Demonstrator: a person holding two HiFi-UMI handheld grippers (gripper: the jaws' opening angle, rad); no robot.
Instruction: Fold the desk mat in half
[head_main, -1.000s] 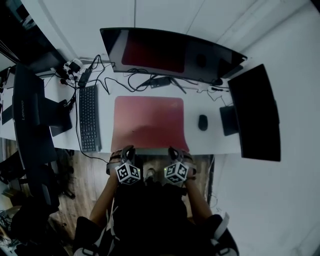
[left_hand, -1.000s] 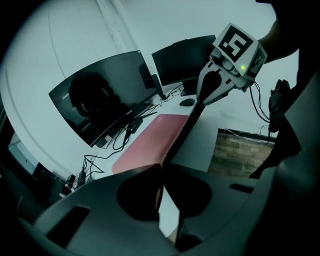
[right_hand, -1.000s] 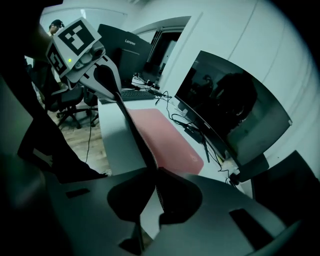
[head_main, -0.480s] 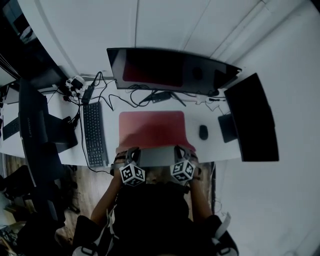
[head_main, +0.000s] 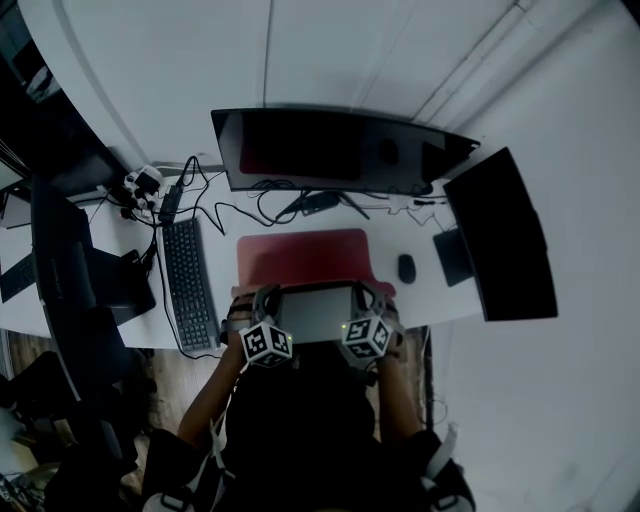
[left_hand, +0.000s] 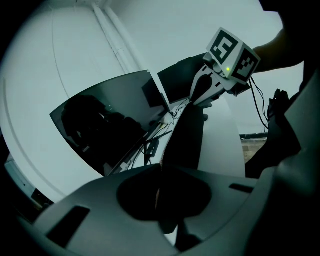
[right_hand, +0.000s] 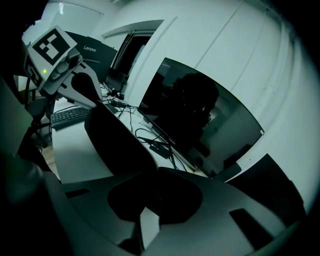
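Observation:
The red desk mat lies on the white desk in front of the curved monitor. Its near part is lifted and turned back, so the dark grey underside faces up. My left gripper is shut on the near left corner and my right gripper on the near right corner. In the left gripper view the mat runs edge-on from my jaws to the other gripper. In the right gripper view the dark mat rises out of my jaws.
A curved monitor stands behind the mat with cables under it. A black keyboard lies to the left and a mouse to the right. A second screen stands at the right, a dark one at the left.
Both grippers have lifted the mat's near edge and carried it away from the person toward the monitor. The grey underside now shows and less red is visible.

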